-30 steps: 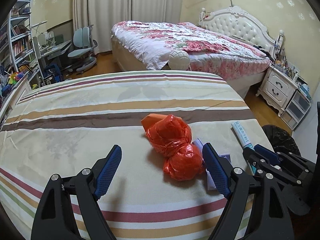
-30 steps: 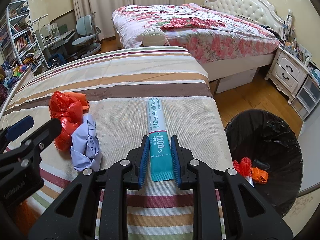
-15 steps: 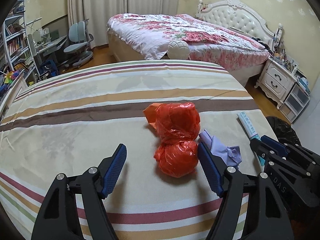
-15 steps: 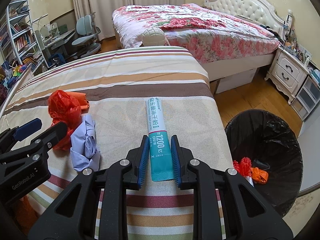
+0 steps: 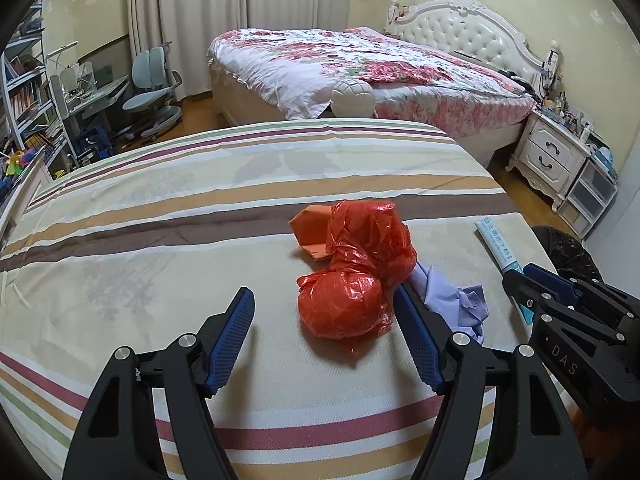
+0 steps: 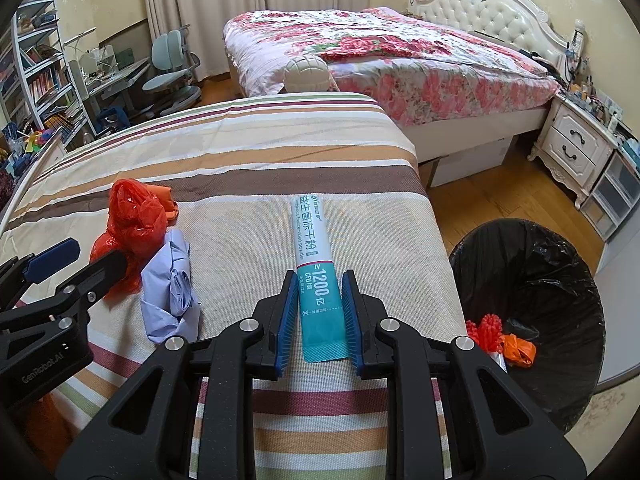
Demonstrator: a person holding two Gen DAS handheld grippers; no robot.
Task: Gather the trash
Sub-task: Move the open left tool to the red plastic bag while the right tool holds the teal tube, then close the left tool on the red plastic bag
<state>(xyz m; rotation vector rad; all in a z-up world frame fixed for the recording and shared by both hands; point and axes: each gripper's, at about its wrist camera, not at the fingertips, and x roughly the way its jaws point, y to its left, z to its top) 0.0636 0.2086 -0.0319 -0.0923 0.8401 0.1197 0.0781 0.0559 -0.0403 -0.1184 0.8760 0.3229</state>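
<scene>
A crumpled red plastic bag (image 5: 352, 276) lies on the striped bedspread (image 5: 160, 240), with an orange paper piece (image 5: 310, 228) behind it and a lilac crumpled wrapper (image 5: 460, 300) to its right. My left gripper (image 5: 326, 332) is open, its fingers on either side of the bag's near lump, not touching it. My right gripper (image 6: 316, 312) is shut on the teal end of a long white-and-teal sachet (image 6: 314, 256) lying on the bedspread (image 6: 240, 160). The red bag (image 6: 132, 220) and lilac wrapper (image 6: 168, 292) show left in the right wrist view.
A black-lined trash bin (image 6: 528, 300) stands on the floor right of the bed edge, with red and orange scraps (image 6: 500, 336) inside. A floral bed (image 5: 360, 68), a white nightstand (image 6: 576, 148) and a desk with chairs (image 5: 140, 84) lie beyond.
My left gripper has moved right and forward, so the red bag now sits between its open fingers. The right gripper stays shut on the sachet, unmoved.
</scene>
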